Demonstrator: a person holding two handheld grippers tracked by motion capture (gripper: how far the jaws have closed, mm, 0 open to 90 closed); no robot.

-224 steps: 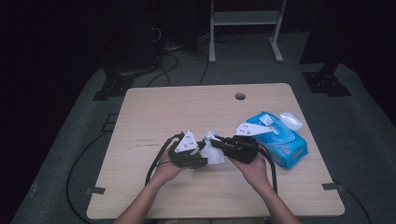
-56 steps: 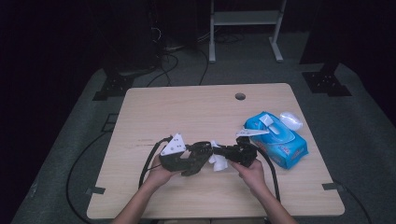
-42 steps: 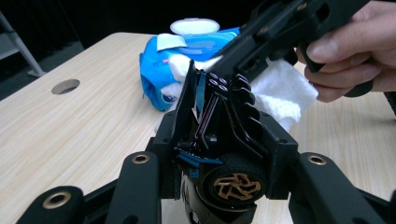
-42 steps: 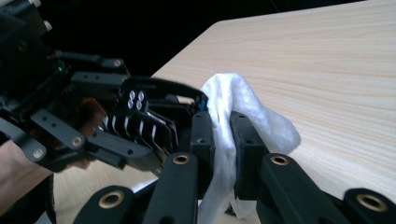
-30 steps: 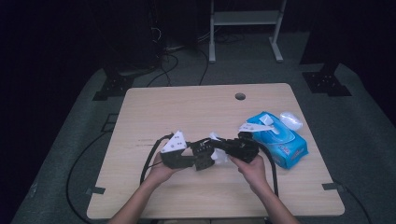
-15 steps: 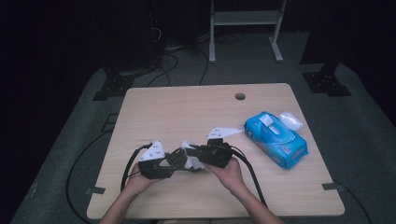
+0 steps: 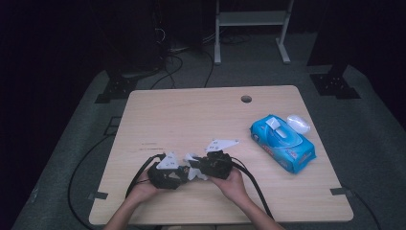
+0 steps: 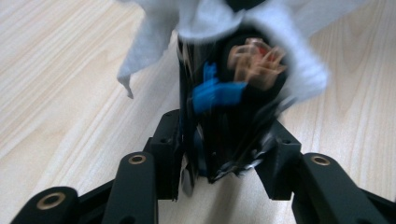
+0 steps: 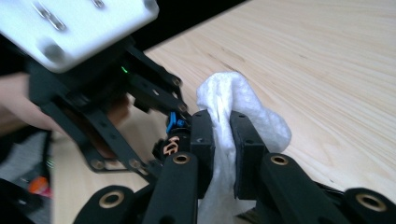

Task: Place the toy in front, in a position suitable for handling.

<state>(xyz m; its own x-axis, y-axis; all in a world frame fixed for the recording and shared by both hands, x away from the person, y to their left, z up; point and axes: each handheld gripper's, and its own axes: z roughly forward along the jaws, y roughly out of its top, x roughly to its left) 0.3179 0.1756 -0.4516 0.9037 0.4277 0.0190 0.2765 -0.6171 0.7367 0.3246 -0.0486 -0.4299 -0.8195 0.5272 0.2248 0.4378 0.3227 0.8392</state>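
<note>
We keep the left gripper (image 8: 219, 182) clamped on the dark glossy cylinder with blue and orange print (image 8: 224, 107), low over the pale wooden counter (image 7: 191, 120), well left of the blue wipes pack (image 7: 282, 143), while the right gripper (image 9: 223, 140), pinching the white wet wipe (image 9: 238, 107), rubs its top evenly.

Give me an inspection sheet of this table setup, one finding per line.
Surface: light wooden table with a round hole near the far edge.
Job's things: white wipe pinched by the right hand-held gripper; dark glossy object, blurred, between the jaws of the left hand-held gripper, wipe draped over its far end.
Clutter: blue wipes pack at the right, a small clear plastic piece beside it.
Grippers: both close together near the front edge; right shut on the wipe, left closed on the dark object.
Cables: black cable trails from each gripper; more on the floor.
Surroundings: dark room, grey floor, a white metal stand behind.
</note>
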